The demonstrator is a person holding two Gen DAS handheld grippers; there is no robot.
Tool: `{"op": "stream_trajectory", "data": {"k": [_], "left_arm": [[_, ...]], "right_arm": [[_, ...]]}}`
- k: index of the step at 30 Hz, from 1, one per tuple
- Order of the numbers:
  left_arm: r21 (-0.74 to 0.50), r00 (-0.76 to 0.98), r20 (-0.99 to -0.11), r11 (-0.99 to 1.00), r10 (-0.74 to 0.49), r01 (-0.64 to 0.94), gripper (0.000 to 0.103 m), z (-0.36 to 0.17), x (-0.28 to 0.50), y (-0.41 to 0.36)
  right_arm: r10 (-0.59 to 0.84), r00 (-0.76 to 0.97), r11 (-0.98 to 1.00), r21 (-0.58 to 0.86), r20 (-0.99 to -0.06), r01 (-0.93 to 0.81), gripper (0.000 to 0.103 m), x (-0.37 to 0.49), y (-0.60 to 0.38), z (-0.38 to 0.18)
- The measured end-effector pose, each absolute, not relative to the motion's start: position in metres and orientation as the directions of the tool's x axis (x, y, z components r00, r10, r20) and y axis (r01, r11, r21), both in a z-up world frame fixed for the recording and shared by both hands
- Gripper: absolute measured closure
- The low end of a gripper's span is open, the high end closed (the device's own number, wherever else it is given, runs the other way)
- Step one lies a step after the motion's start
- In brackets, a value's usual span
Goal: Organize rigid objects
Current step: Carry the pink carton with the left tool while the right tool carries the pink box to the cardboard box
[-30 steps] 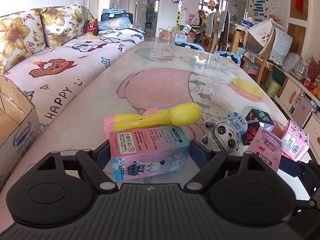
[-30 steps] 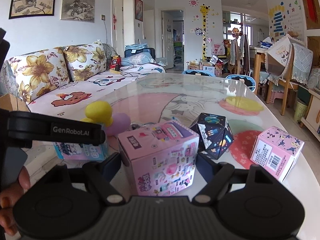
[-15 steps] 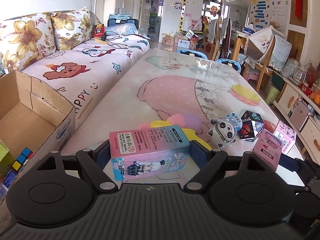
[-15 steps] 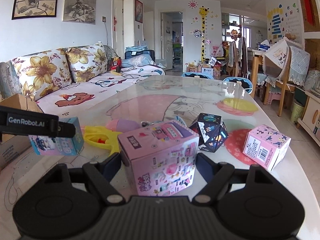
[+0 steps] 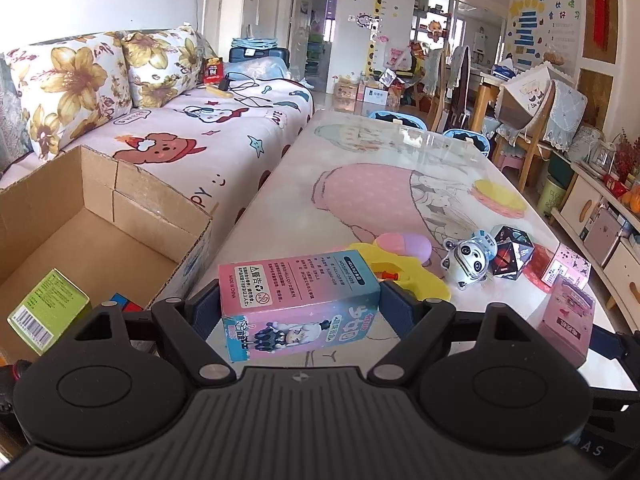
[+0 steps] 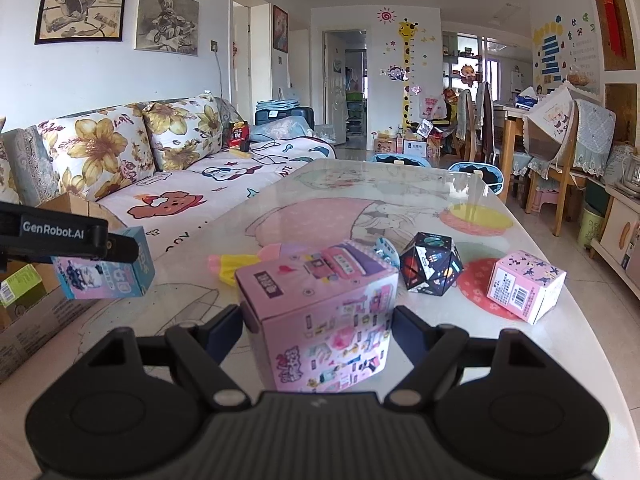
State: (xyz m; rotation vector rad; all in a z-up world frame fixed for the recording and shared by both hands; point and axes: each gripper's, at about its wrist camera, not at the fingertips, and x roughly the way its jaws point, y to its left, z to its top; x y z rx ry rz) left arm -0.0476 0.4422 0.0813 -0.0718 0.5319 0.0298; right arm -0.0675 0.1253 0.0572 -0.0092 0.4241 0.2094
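My left gripper [image 5: 300,306] is shut on a pink-and-blue toy box [image 5: 296,292], held above the table's left edge beside an open cardboard carton [image 5: 120,184]. The right wrist view shows that box [image 6: 104,276] at the far left under a black finger [image 6: 60,236]. My right gripper [image 6: 318,328] is shut on a pink printed box [image 6: 320,312], lifted off the table; the left wrist view shows it low on the right [image 5: 566,320].
The carton holds a green box [image 5: 44,312] and a colour cube [image 5: 120,300]. On the table [image 5: 360,184] lie a yellow-and-pink toy [image 5: 412,276], a panda figure [image 5: 466,264], a dark polyhedron [image 6: 432,264] and a small pink box [image 6: 524,284]. A sofa [image 6: 180,184] runs along the left.
Both grippers have drawn back and leftward with their boxes. The carton has come into the left wrist view, and the pink-and-blue box has moved from over the yellow toy to beside the carton.
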Motion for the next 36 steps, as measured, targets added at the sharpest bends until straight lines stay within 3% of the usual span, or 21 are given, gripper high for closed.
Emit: {"op": "stream_trajectory", "data": {"k": [16,36], "left_arm": [[-0.093,0.892,-0.449,0.992,0.039,-0.09,0.001,0.096,-0.053,0.466],[-0.203,0.889,-0.408,0.928,0.209,-0.311,0.001,0.115,-0.074,0.529]], "right_arm": [[0.209,0.875,0.968,-0.031,-0.437,-0.247,0.022,-0.089,0.168,0.075],[0.399,0.84,0.863,-0.159,-0.367,-0.48,0.022,-0.052,0.285,0.127]]}}
